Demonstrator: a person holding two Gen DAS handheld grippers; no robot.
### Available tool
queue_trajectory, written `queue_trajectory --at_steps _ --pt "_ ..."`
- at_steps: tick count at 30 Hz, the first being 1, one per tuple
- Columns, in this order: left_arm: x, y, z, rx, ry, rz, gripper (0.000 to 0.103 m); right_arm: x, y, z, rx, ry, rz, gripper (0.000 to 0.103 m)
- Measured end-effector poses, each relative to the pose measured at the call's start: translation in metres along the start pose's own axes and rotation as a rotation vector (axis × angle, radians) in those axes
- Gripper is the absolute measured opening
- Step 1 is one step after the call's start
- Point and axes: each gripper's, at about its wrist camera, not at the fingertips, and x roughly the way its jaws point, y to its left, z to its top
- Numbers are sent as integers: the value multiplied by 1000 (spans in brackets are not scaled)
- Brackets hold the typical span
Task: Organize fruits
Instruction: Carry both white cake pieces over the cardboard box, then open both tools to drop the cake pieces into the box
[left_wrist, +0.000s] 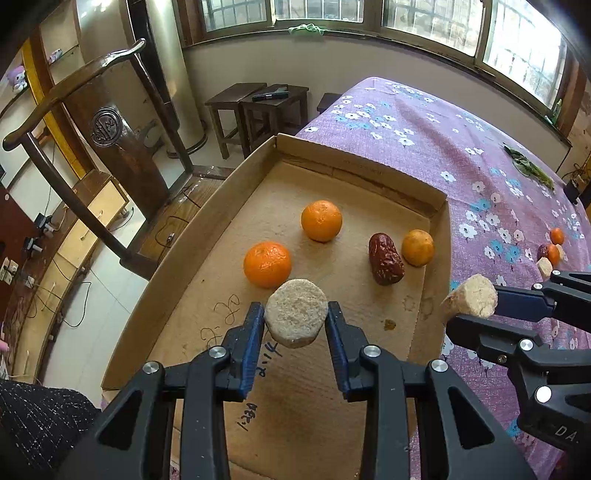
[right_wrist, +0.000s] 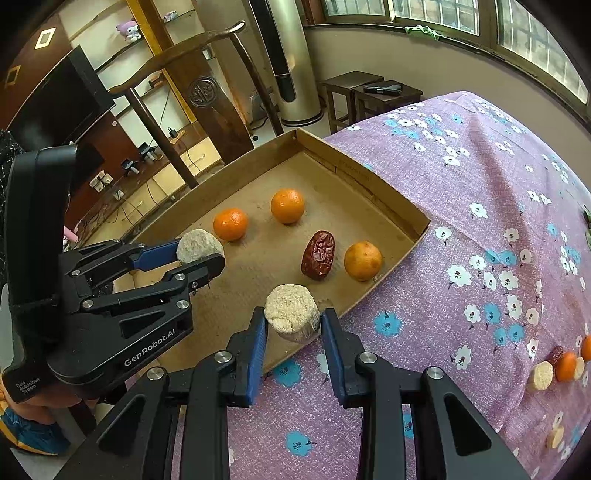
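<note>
Two claws, left claw (left_wrist: 295, 317) and right claw (right_wrist: 293, 317), each pinch a beige puck above a floral purple cloth (right_wrist: 480, 184).

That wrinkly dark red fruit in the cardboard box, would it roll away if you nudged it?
Probably not far. The red date is oblong and lies on its side on the cardboard tray, so it might roll sideways briefly. Its wrinkled skin looks grippy, and it seems light.

Orange mandarins (left_wrist: 321, 220); dark red date (left_wrist: 385, 264); purple tablecloth (left_wrist: 424, 147), white-blue flowers; blue fingers (left_wrist: 251, 332).
</note>
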Motion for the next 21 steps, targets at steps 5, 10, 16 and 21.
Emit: queue_trajectory --at_steps 5,10,16,21 --pt "7 5 -3 -12 14 7 33 13 2 3 2 18 16 33" --pt "16 12 -3 -24 26 21 33 32 7 9 -6 48 39 33" --pt "28 15 -5 -34 46 35 33 55 5 11 8 88 42 33" --pt "33 16 -5 -36 54 39 33 61 5 14 13 90 40 33"
